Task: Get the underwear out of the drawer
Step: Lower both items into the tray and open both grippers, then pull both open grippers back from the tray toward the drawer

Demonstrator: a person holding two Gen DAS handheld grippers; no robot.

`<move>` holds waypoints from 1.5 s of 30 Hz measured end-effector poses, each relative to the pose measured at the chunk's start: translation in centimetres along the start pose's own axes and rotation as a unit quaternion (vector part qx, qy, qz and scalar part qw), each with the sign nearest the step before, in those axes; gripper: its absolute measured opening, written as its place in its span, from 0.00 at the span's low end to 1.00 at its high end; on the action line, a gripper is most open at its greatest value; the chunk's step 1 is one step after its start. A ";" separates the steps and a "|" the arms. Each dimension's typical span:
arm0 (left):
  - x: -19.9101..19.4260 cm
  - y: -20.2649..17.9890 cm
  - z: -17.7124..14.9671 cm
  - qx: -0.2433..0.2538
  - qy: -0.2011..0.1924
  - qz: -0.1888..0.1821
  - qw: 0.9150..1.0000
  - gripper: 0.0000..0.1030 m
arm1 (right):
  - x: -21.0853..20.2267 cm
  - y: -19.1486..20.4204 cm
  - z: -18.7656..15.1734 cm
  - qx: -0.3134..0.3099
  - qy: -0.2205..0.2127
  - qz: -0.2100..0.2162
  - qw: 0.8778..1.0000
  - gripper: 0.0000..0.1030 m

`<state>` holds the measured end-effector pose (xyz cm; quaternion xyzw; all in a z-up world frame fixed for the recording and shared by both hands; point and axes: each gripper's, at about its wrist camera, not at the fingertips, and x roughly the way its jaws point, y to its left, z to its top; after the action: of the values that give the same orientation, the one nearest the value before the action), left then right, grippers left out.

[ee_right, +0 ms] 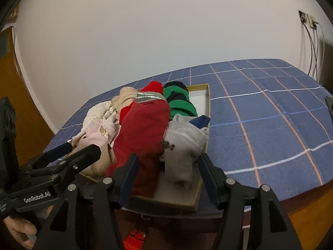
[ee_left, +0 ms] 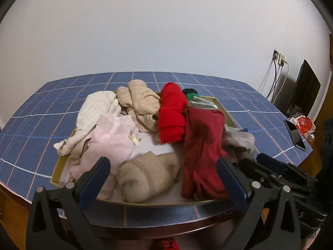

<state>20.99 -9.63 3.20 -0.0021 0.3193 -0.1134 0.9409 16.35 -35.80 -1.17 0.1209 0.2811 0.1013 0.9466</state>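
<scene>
Gaping left gripper [ee_left: 163,173], right gripper [ee_right: 166,173], seemingly empty

Blue checked tablecloth [ee_left: 239,95], wall sockets [ee_left: 278,58], phone [ee_left: 295,133]

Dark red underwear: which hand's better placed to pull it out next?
Probably right. The right gripper is open with the dark red underwear between its fingers. The left gripper, also open, frames the beige rolled garment instead.

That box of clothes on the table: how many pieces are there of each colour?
Red: 2, a bright one and a dark one.
Beige or cream: 3.
Pink: 1.
Grey: 1.
Green-and-black striped: 1.
Total: 8 that I can tell apart.
</scene>
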 end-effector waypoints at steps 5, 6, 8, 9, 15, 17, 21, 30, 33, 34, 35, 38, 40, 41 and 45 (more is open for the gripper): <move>-0.4 -0.4 -0.8 0.014 -0.001 0.026 1.000 1.00 | -1.6 0.5 -1.0 0.005 -0.017 0.011 1.000 0.65; -0.6 -0.6 -0.9 0.017 -0.002 0.028 0.999 1.00 | -2.0 0.7 -1.2 0.002 -0.021 0.012 1.000 0.66; -0.9 -0.9 -1.3 0.028 -0.004 0.033 0.999 1.00 | -2.3 1.1 -1.6 -0.003 -0.026 0.014 1.000 0.66; -1.1 -1.1 -1.4 0.035 -0.006 0.037 0.999 1.00 | -2.5 1.3 -1.8 -0.003 -0.026 0.017 1.000 0.66; -2.5 -1.5 -2.4 0.052 -0.022 0.062 0.996 1.00 | -3.4 1.4 -3.0 0.013 -0.033 0.031 0.999 0.66; -2.9 -1.4 -2.8 0.047 -0.022 0.058 0.997 1.00 | -3.6 1.5 -3.4 0.019 -0.036 0.035 0.999 0.66; -3.3 -1.4 -3.7 0.049 -0.018 0.060 0.997 1.00 | -4.3 1.8 -4.2 0.030 -0.038 0.039 0.998 0.66; -4.8 -0.8 -5.5 0.041 -0.013 0.061 0.997 1.00 | -5.4 2.7 -6.0 0.036 -0.036 0.044 0.998 0.66; -5.2 -0.6 -6.0 0.038 -0.012 0.060 0.997 1.00 | -5.7 2.9 -6.6 0.039 -0.035 0.047 0.998 0.66; -5.3 -0.6 -6.2 0.036 -0.012 0.059 0.998 1.00 | -5.8 2.9 -6.8 0.039 -0.036 0.047 0.997 0.66; -5.5 -0.6 -6.6 0.035 -0.011 0.058 0.998 1.00 | -5.9 3.0 -7.0 0.039 -0.037 0.046 0.997 0.66; -5.6 -0.7 -7.5 0.038 -0.007 0.059 0.997 1.00 | -6.3 3.1 -7.5 0.039 -0.037 0.044 0.998 0.66; -5.6 -0.7 -8.1 0.041 -0.002 0.061 0.997 1.00 | -6.5 3.2 -7.9 0.039 -0.038 0.042 0.998 0.66; -5.6 -0.8 -8.5 0.042 0.000 0.061 0.997 1.00 | -6.6 3.2 -8.2 0.041 -0.038 0.042 0.998 0.66; -5.7 -0.9 -9.9 0.045 0.012 0.062 0.997 1.00 | -6.8 3.4 -9.0 0.048 -0.033 0.038 0.998 0.66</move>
<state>10.45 -8.60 -1.15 0.0613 0.3244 -0.0688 0.9414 5.34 -32.81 -4.09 0.1797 0.2498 0.1192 0.9440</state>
